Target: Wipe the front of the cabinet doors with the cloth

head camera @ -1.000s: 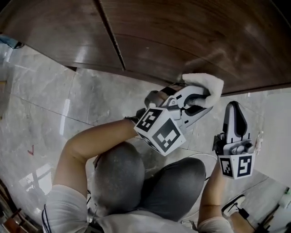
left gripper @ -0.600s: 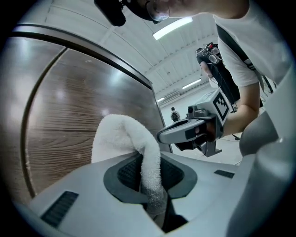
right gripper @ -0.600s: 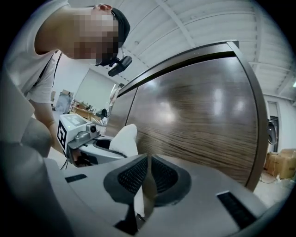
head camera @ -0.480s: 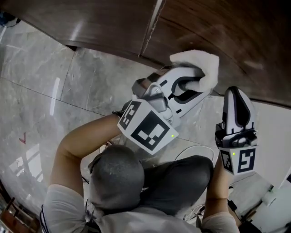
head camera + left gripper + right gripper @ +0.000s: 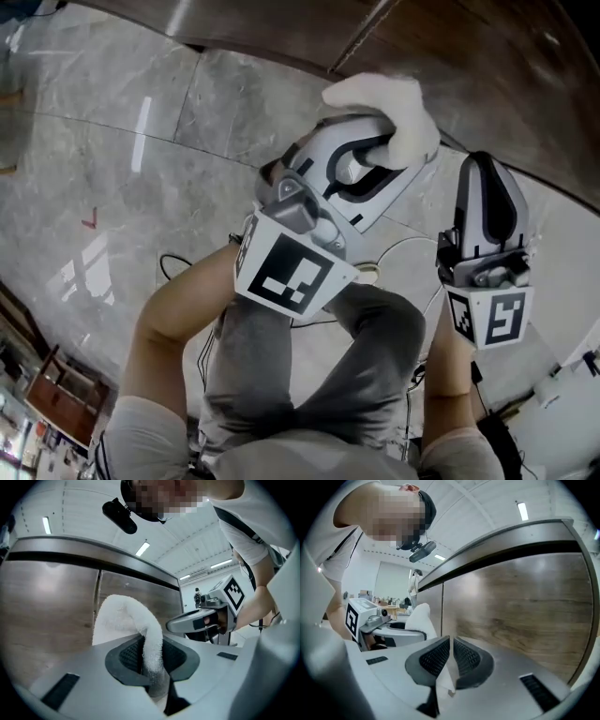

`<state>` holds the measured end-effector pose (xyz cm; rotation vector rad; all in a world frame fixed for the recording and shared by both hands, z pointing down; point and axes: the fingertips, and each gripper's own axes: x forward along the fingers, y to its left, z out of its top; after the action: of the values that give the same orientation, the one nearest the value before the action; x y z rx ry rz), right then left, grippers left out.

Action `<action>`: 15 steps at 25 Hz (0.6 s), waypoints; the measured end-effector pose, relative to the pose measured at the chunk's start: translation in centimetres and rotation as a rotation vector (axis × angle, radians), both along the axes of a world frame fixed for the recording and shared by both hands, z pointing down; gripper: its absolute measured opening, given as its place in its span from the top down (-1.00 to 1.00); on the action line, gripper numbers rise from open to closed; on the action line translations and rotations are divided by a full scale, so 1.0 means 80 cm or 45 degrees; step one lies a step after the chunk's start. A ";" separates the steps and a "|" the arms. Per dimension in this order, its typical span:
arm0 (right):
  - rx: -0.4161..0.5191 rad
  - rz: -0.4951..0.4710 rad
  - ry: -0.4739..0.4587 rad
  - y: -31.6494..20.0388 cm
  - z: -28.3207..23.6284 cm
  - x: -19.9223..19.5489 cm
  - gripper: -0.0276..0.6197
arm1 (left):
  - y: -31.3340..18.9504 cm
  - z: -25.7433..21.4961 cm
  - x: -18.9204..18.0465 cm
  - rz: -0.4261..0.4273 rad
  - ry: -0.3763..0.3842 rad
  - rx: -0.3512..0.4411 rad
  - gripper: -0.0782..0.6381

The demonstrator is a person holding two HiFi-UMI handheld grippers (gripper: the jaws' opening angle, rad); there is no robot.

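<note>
While the left gripper (image 5: 382,157) clenched its fingers on the white cloth (image 5: 392,105) at the dark wood cabinet doors (image 5: 487,56), the right gripper (image 5: 485,167) hung just beside it, fingers closed on nothing. Glossy grey marble floor (image 5: 112,178) gleamed below.

Overhead down; gripper views facing cabinet (image 5: 47,606)

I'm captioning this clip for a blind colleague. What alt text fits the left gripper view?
The left gripper is shut on a white cloth that arcs up from its fingers in front of a wooden cabinet door. At the right, the right gripper is held alongside, pointing toward the cloth.
</note>
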<state>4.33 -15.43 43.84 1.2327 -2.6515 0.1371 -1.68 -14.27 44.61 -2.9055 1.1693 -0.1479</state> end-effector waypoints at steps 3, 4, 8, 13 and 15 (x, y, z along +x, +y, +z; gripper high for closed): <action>-0.012 -0.022 0.005 0.022 -0.045 -0.008 0.76 | 0.017 -0.052 -0.014 -0.063 0.013 -0.023 0.57; -0.018 -0.036 0.021 0.030 -0.058 -0.010 0.76 | 0.023 -0.067 -0.018 -0.081 0.018 -0.032 0.57; -0.057 -0.080 0.062 0.059 -0.125 -0.022 0.76 | 0.043 -0.142 -0.036 -0.156 0.020 -0.069 0.56; -0.119 -0.040 -0.017 0.091 -0.267 -0.017 0.76 | 0.072 -0.273 -0.044 -0.226 0.004 -0.137 0.57; -0.146 -0.027 -0.038 0.107 -0.339 -0.013 0.76 | 0.090 -0.338 -0.047 -0.233 -0.028 -0.160 0.56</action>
<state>3.27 -6.90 16.68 1.1744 -2.6405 0.3021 -5.47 -7.08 17.55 -2.8876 1.4726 -0.2625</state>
